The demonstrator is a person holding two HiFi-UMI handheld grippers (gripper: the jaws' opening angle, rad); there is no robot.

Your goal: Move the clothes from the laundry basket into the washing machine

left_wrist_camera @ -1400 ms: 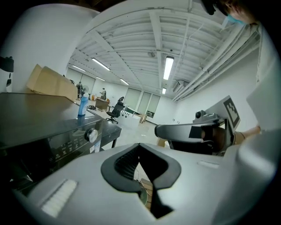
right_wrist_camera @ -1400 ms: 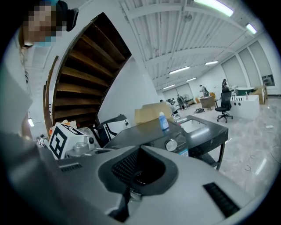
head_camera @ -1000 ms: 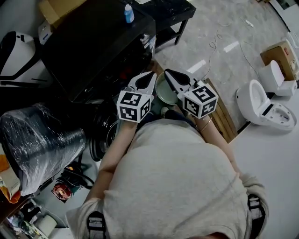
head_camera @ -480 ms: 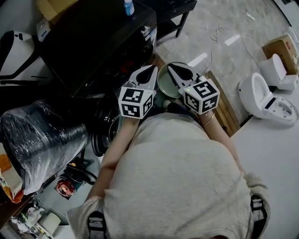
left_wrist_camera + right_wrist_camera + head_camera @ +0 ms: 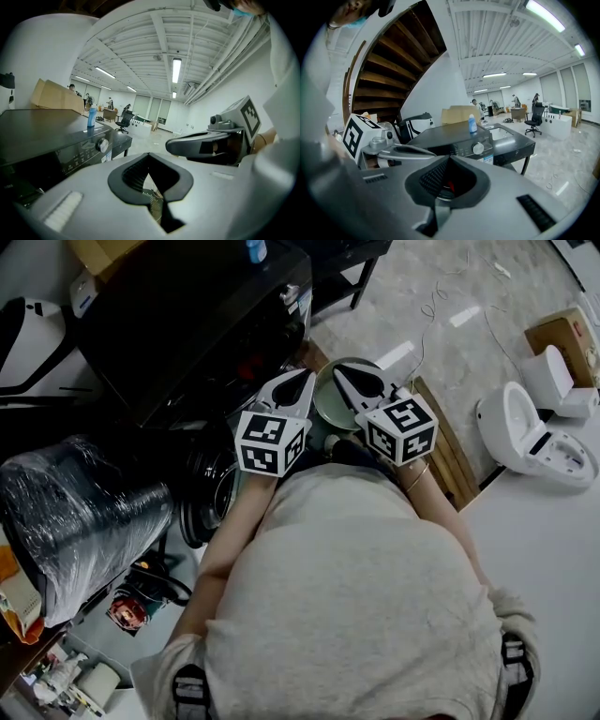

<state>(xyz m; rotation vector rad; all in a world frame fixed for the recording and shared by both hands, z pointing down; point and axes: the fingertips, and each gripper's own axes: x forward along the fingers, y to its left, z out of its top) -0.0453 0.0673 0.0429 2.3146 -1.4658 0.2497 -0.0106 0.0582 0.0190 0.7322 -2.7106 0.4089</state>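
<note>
Across the last second almost nothing shifts: the left tool and the right tool hover side by side before the person's chest, each with its jaws pressed together on nothing. No clothes show. A round greenish tub, perhaps the basket, sits below them beside the dark washing machine, so no load is in transit.

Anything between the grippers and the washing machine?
Nothing visible. The left gripper and right gripper, both shut and empty, sit beside the front of the washing machine with open air between. A round tub lies just ahead, off that path.
</note>
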